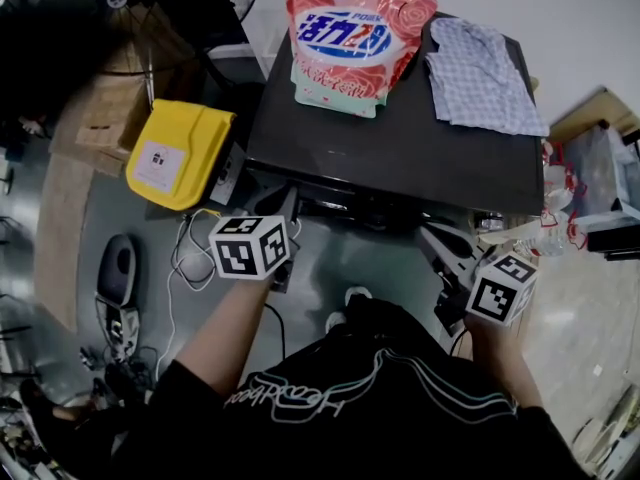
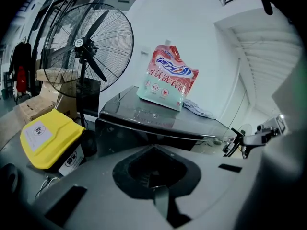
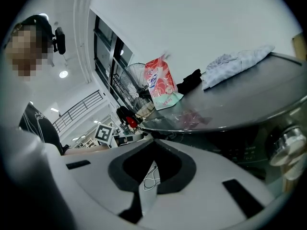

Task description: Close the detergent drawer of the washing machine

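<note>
- The left forearm [image 1: 235,318] is bare and reaches forward from a black sleeve. It carries the left gripper [image 2: 153,148] up to the near left corner of the washing machine [image 1: 400,153].
- The left gripper's marker cube [image 1: 250,246] sits over the hand.
- The left gripper's jaws are closed tip to tip with nothing between them, and they point at the machine's dark front.
- The right gripper [image 3: 153,142] is held lower, off the near right corner of the washing machine. Its marker cube [image 1: 502,288] faces up and its black linkage angles toward the machine's front.
- The right gripper's jaws are also closed and empty. A dial [image 3: 290,140] on the machine's front shows at the right of its view.
- The detergent drawer cannot be told apart from the dark front, which lies just beyond both grippers.
- A red and mint detergent pouch [image 1: 350,38] stands on the far left of the machine's top. Its blue band carries large white Chinese characters, and a small word above seems to read "POWER".
- A checked cloth [image 1: 480,73] lies to the right of the pouch.
- Left of the machine is a yellow box [image 1: 175,153] with a white label bearing a small black mark that is too small to read.
- A black standing fan [image 2: 88,47] stands behind the yellow box.
- The person's black top [image 1: 380,408] has white cursive lettering that I cannot read with certainty.
</note>
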A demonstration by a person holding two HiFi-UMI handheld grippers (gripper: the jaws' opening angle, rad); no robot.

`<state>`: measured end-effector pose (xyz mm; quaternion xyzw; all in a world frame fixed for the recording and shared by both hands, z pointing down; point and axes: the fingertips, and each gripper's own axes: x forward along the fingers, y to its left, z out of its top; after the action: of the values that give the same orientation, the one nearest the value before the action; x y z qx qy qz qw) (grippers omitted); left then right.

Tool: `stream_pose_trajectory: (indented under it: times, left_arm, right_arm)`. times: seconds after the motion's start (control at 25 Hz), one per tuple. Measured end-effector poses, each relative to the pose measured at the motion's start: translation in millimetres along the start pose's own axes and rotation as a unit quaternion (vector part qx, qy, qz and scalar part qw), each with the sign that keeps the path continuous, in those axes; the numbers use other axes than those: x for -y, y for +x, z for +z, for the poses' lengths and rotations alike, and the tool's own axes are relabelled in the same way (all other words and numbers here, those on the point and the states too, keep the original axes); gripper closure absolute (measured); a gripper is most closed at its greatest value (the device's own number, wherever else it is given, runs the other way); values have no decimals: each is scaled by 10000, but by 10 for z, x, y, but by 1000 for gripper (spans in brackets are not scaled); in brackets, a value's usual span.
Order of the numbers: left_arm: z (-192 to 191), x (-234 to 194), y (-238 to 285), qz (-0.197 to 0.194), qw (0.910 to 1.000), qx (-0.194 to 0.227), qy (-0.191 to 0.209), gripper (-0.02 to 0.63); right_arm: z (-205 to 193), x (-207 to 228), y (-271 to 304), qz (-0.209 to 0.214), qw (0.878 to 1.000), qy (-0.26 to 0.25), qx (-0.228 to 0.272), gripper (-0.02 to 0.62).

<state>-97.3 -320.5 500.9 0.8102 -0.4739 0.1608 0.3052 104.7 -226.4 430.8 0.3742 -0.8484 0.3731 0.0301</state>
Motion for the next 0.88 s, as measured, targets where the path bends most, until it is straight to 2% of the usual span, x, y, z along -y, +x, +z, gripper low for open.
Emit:
stream_pose_trajectory:
  times: [0.48, 0.6, 0.72, 0.88]
  left_arm:
    - [101, -39, 157, 215, 9997, -38, 67, 583]
    - [91, -29, 158, 104, 9999, 17, 79, 583]
    - [91, -41, 150, 104, 9999, -82, -23, 583]
    - [103, -6, 134, 66, 9996, -258, 30, 583]
  right_arm:
    - [62, 78, 23, 65, 9998, -19, -199, 569]
    - [113, 90, 31, 93, 9996, -66, -239, 569]
    - [162, 68, 66, 189, 9994, -126, -271, 569]
    - [284, 37, 117, 307, 9984, -326, -332, 569]
